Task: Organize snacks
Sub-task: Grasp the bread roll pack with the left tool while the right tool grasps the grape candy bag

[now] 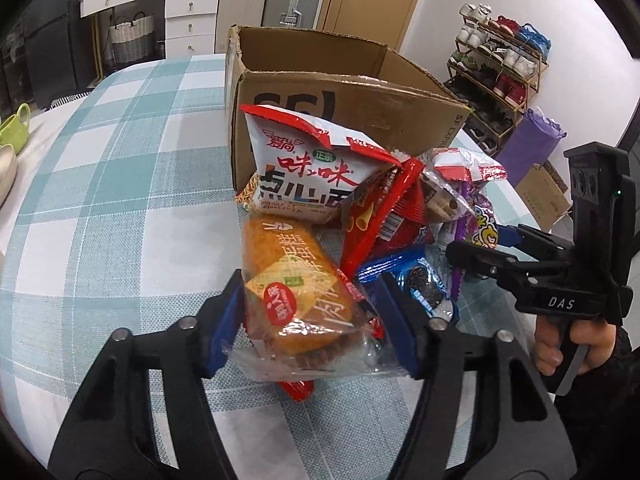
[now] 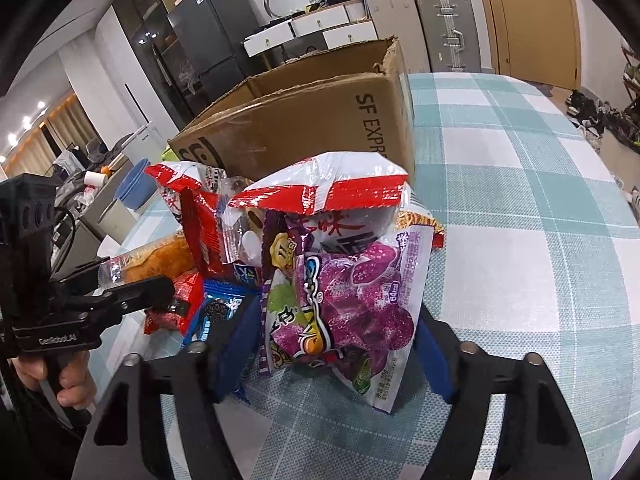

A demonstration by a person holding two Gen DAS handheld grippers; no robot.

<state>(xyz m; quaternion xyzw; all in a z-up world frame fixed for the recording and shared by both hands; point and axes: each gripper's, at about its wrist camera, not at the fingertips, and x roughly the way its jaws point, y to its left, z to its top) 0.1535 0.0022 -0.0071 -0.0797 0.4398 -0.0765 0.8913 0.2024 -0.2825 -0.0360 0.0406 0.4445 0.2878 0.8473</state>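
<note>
Left wrist view: cake packet [image 1: 296, 300] clamped in the left tool [image 1: 308, 320] — low over the table [image 1: 120, 200].
Right wrist view: purple candy bag [image 2: 352, 312] clamped in the right tool [image 2: 336, 344].
Cardboard box [image 1: 340, 112]: open, behind the snack pile.

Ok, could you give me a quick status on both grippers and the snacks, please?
Left gripper shut on orange cake pack. Right gripper shut on purple candy bag. Cardboard box open behind the snack pile; nothing blocking.
</note>
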